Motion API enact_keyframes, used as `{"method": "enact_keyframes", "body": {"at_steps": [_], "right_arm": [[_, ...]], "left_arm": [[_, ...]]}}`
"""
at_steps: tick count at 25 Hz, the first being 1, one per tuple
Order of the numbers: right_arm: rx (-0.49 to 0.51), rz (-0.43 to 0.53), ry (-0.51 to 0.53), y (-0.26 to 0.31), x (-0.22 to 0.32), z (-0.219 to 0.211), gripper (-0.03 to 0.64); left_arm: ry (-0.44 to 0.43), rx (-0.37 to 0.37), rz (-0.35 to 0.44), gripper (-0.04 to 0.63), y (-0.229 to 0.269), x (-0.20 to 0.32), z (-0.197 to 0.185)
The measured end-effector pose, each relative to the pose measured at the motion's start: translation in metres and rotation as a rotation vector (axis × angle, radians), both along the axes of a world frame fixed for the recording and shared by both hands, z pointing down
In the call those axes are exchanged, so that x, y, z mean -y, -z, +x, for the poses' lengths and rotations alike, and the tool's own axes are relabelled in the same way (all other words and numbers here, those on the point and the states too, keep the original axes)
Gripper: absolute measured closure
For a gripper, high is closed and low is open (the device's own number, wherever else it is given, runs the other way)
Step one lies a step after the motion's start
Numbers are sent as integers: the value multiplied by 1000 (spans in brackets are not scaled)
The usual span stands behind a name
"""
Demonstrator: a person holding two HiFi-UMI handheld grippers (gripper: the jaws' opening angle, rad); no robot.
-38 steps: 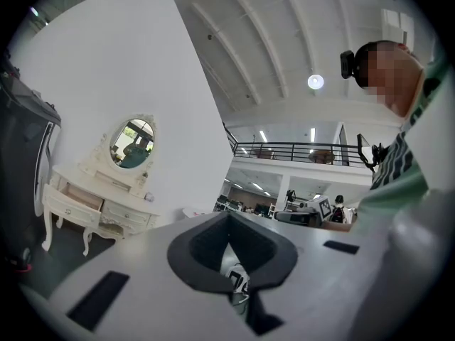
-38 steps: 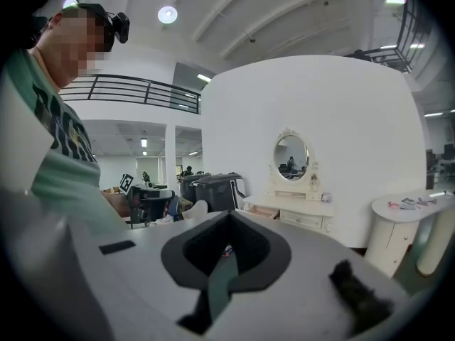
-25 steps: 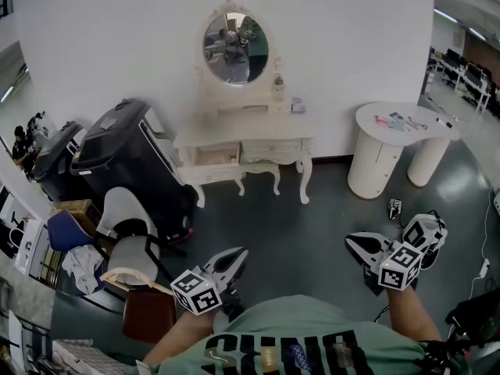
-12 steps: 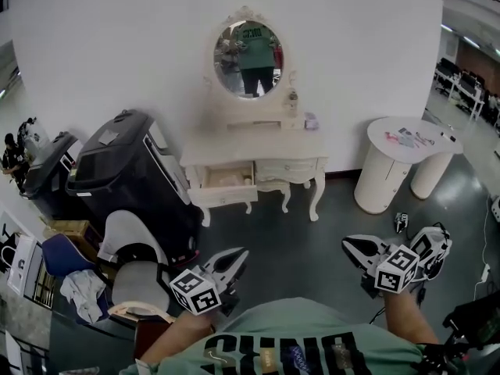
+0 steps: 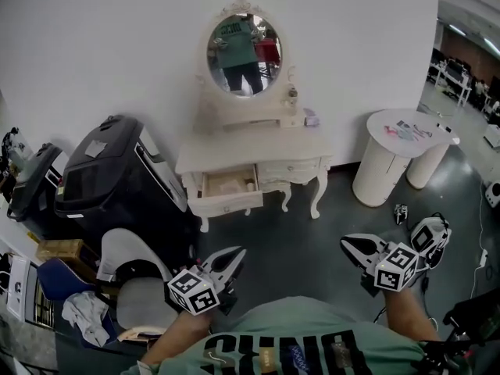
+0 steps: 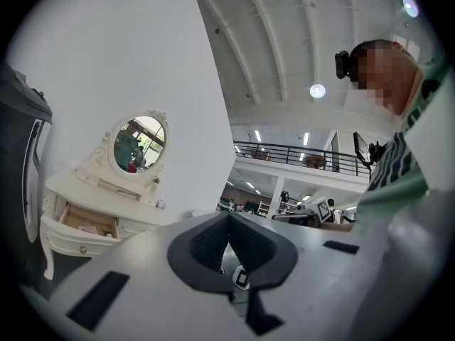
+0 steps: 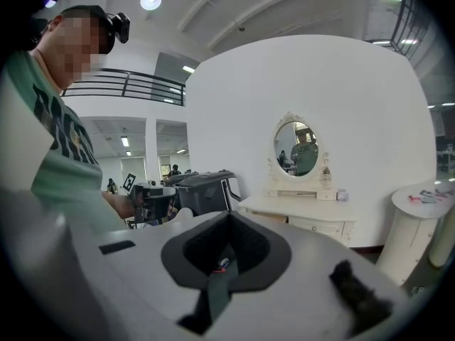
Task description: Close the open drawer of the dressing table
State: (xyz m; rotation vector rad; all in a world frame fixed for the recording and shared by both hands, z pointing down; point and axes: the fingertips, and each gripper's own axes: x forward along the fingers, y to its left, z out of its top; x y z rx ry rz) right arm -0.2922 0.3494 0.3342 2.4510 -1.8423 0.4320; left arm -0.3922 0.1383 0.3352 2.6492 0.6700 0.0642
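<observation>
A white dressing table (image 5: 254,151) with an oval mirror (image 5: 244,44) stands against the wall. Its left drawer (image 5: 226,192) is pulled out, with small items inside. The left gripper view shows the open drawer (image 6: 87,224) far off at the left. In the right gripper view the dressing table (image 7: 298,212) stands ahead. My left gripper (image 5: 237,253) is shut and empty, well short of the table. My right gripper (image 5: 344,243) is also shut and empty, off to the right over the floor. In both gripper views the jaws of the left gripper (image 6: 229,216) and the right gripper (image 7: 227,216) meet at the tip.
A large black case (image 5: 117,178) stands left of the dressing table. A grey and white chair (image 5: 133,276) is in front of it. A white round table (image 5: 400,143) stands at the right, with a small device (image 5: 399,212) on the dark floor near it.
The dressing table has drawn nearer and larger in the head view, and the mirror now shows the person in green. Both grippers keep their place in the picture.
</observation>
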Motion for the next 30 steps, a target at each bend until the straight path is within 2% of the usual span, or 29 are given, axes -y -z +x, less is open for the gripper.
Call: {"method": "enact_keyframes", "body": {"at_steps": [4,8,14,18,22,30], "right_arm": [[8,-13,-2,-3,6,26,606],[18,3,36,-5,6,67,606],[-1,-2,153,-9,-5,150,606],[-6,14,216,-1,-19,215,606],[-6,19,272,-2,-32,262,606],[53,40,285,-15,-37,331,606]], "left_arm": [[-4,14,-9,588,-8,5,22],[29,30,-5,588,-13,1,57],[134,16,7,588,-7,-28,125],[177,16,20,588,-4,-62,174],[224,20,16,588,-5,-84,215],[255,67,22,588,-12,-93,269]]}}
